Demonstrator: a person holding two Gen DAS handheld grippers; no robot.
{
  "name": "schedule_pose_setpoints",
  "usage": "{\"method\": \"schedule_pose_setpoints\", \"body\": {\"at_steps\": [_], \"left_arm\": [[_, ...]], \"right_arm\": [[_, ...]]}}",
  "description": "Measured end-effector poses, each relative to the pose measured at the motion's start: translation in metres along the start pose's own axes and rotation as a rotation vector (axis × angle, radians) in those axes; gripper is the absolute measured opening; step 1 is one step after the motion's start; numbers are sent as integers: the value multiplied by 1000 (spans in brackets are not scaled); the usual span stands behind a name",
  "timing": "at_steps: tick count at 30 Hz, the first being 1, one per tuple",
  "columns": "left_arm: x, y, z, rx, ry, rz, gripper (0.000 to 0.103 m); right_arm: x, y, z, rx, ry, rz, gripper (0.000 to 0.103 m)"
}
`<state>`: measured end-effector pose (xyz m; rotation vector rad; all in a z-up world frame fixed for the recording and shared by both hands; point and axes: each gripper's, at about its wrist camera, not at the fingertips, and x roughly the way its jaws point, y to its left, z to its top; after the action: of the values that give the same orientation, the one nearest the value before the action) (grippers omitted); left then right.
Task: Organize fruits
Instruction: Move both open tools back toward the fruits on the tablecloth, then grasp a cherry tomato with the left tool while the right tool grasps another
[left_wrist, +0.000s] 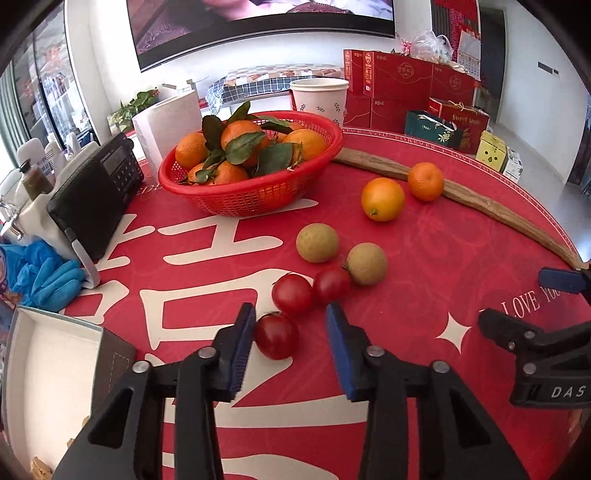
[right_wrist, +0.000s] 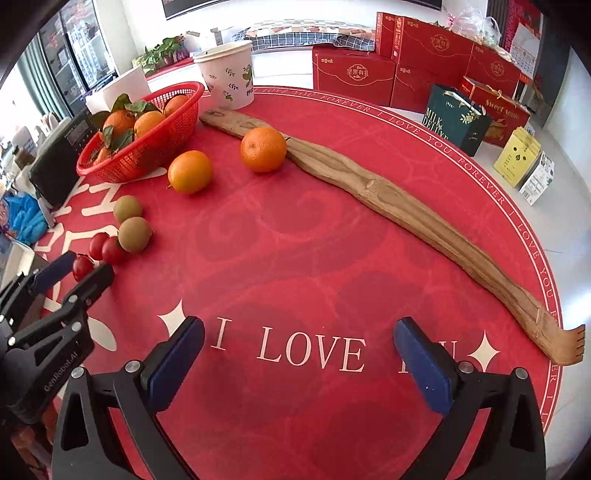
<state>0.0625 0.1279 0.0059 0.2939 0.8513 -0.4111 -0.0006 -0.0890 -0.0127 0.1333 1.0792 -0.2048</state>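
bare red tablecloth (right_wrist: 295, 258) centre, wooden stick (right_wrist: 388, 199) across right edge, red basket (left_wrist: 251, 184) blocking far left

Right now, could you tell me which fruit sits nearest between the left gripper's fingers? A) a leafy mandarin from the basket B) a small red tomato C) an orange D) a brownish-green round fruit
B: the left gripper is open, with the nearest small red tomato lying on the table just beside its left finger.

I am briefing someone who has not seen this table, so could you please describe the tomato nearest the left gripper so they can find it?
Start at the red basket of leafy oranges, then follow the loose fruit toward the left gripper. Past two tan fruits lie three tomatoes; it is the nearest tomato, alone between the open fingers.
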Motion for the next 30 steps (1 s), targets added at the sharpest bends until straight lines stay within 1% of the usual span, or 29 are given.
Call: {"method": "schedule_pose_setpoints", "body": {"at_steps": [1, 5, 9, 14, 17, 21, 23, 24, 25, 26, 27, 28, 29, 30], "left_arm": [[0, -1, 0, 3, 0, -16, 23], [-5, 3, -7, -30, 3, -7, 23], [-20, 12, -27, -47, 4, 19, 23], [-39, 22, -51, -72, 22, 35, 23], [-48, 26, -61, -93, 38, 30, 23], [-57, 27, -71, -98, 47, 48, 23], [-61, 28, -76, -95, 45, 56, 23], [-62, 28, -78, -96, 43, 59, 23], [-63, 29, -79, -98, 42, 60, 23], [-64, 29, -79, -101, 41, 59, 24], [-64, 30, -80, -106, 42, 57, 24], [-64, 30, -80, -111, 42, 56, 24], [-64, 31, -80, -114, 41, 56, 24], [-64, 30, -79, -115, 39, 57, 24]], "right_arm": [[0, 0, -1, 4, -12, 4, 103], [0, -1, -1, 3, -14, 3, 103], [0, 8, 2, -22, -27, 17, 103], [4, 36, 6, -98, -62, 60, 103], [8, 56, 13, -139, -85, 84, 103], [16, 72, 27, -131, -109, 89, 102], [16, 74, 32, -108, -120, 99, 95], [16, 76, 35, -97, -123, 111, 93], [15, 78, 36, -91, -128, 119, 87], [13, 82, 35, -97, -134, 114, 76], [12, 87, 36, -112, -140, 105, 71], [11, 92, 34, -130, -150, 88, 60], [11, 94, 33, -141, -159, 88, 47], [10, 96, 32, -148, -166, 101, 38]]}}
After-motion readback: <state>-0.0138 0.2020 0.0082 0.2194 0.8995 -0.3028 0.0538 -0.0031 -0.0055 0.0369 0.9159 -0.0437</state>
